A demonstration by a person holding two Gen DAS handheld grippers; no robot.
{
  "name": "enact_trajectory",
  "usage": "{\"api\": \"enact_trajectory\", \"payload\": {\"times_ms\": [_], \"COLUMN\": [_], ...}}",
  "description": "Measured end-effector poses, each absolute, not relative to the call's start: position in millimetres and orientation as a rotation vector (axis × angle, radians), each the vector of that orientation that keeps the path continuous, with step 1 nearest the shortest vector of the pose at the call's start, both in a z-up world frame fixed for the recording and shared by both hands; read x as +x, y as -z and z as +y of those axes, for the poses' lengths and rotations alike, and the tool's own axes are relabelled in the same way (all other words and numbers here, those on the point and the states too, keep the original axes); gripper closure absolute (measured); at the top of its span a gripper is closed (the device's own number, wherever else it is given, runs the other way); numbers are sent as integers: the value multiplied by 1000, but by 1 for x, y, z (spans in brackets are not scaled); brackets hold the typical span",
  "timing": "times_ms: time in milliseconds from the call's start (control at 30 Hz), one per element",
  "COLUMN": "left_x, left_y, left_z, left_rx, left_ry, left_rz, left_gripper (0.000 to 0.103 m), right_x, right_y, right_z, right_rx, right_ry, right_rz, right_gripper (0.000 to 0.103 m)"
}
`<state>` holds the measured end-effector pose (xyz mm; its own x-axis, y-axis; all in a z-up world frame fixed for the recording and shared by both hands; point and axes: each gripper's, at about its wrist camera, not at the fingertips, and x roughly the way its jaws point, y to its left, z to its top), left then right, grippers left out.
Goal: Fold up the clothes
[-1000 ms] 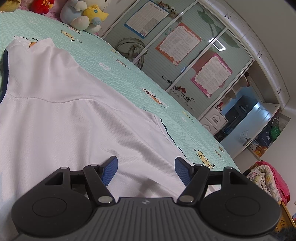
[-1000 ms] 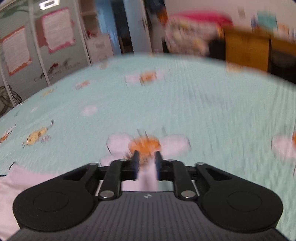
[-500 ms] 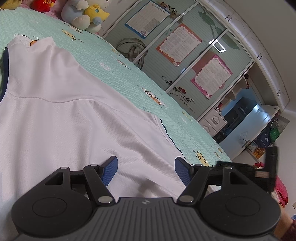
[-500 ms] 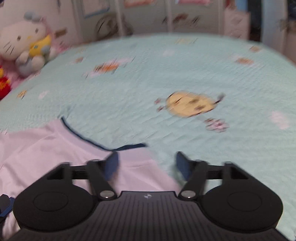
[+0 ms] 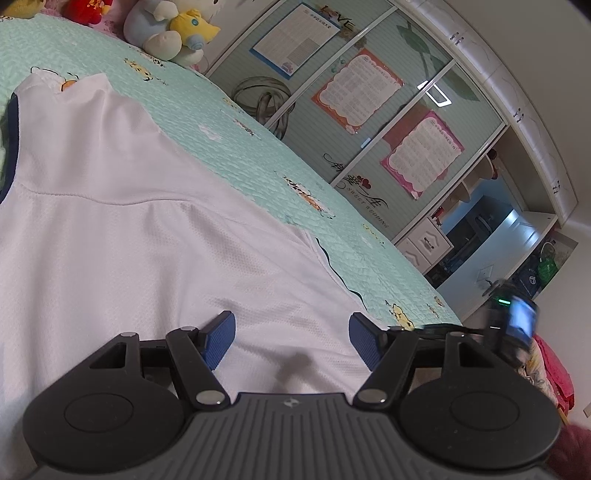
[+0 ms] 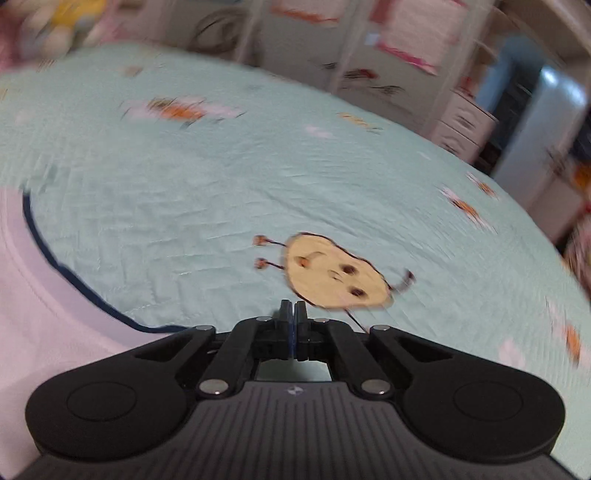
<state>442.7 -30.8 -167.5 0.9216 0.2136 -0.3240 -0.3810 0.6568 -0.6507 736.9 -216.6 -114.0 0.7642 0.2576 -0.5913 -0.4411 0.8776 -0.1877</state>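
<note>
A: While you log, give me the left gripper.

B: My left gripper (image 5: 291, 341) has its jaws standing wide apart; nothing is pinched; the blue pads (image 5: 221, 338) hover over the white shirt (image 5: 147, 240), with cloth showing in the gap between them; whether a pad touches the cloth I cannot tell.

A: Where is the shirt?

B: Using the green bedspread (image 5: 258, 162) as landmark: the shirt lies flat on it, spread out; its navy-trimmed edge (image 5: 338, 275) runs along the side nearer the wardrobe doors (image 5: 369, 122); a navy neckline (image 5: 11, 147) sits at the far left of the left wrist view; plush toys (image 5: 173, 29) sit at the far end of the bedspread, well apart from the shirt.

A: Right one?

B: My right gripper (image 6: 293, 314) has its jaws shut tight together, pad against pad; no cloth is between them; it hangs above bare bedspread (image 6: 184, 177), just beside the shirt's (image 6: 44, 314) navy-edged corner, which lies to its left; a yellow cartoon print (image 6: 332, 277) on the bedspread sits just beyond the fingertips; that view is blurred.

A: Anything else?

B: From the left wrist view, my right gripper's (image 5: 513, 325) camera body shows blurred at the right edge, off the shirt.
</note>
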Motion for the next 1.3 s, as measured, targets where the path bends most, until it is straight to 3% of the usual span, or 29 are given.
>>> {"api": "enact_trajectory", "payload": {"times_ms": [67, 100, 133, 200, 300, 367, 400, 433, 600, 733, 867, 933, 1167, 1200, 1233, 1300], "left_x": [443, 443, 443, 443, 444, 444, 444, 444, 443, 443, 443, 443, 444, 444, 444, 444], "left_y": [168, 168, 168, 168, 168, 168, 168, 168, 169, 169, 169, 169, 170, 170, 170, 170], "left_z": [-31, -31, -31, -31, -31, -31, -31, -31, -30, -30, -30, -30, -30, -29, -29, -29], "left_rx": [-786, -785, -784, -783, -783, -783, -783, -782, -783, -784, -784, -783, -781, -782, -781, -781], "left_ry": [-341, -341, -342, -342, -342, -343, -343, -343, -342, -342, -343, -344, -346, -345, -345, -346], "left_rz": [227, 228, 228, 229, 228, 228, 227, 227, 227, 226, 227, 228, 228, 228, 228, 228], "left_gripper": [31, 31, 31, 31, 31, 31, 31, 31, 31, 31, 31, 31, 31, 31, 31, 31], "right_x": [730, 727, 722, 723, 728, 730, 727, 724, 713, 710, 701, 691, 687, 693, 699, 708], "right_y": [104, 99, 96, 97, 106, 113, 114, 115, 119, 137, 106, 89, 110, 120, 127, 130], "right_z": [-243, -256, -265, -263, -250, -235, -227, -220, -190, -185, -226, -252, -275, -273, -274, -283], "right_rx": [-128, -26, 26, 6, -46, -92, -131, -170, -426, -525, -220, -34, 216, 221, 199, 190], "right_ry": [-429, -453, -478, -517, -554, -569, -577, -586, -519, -460, -447, -457, -738, -702, -620, -451], "right_rz": [627, 648, 647, 680, 751, 799, 800, 802, 558, 518, 515, 517, 853, 878, 852, 767], "right_gripper": [81, 56, 40, 32, 35, 81, 93, 95, 102, 103, 98, 84, 84, 85, 103, 103]}}
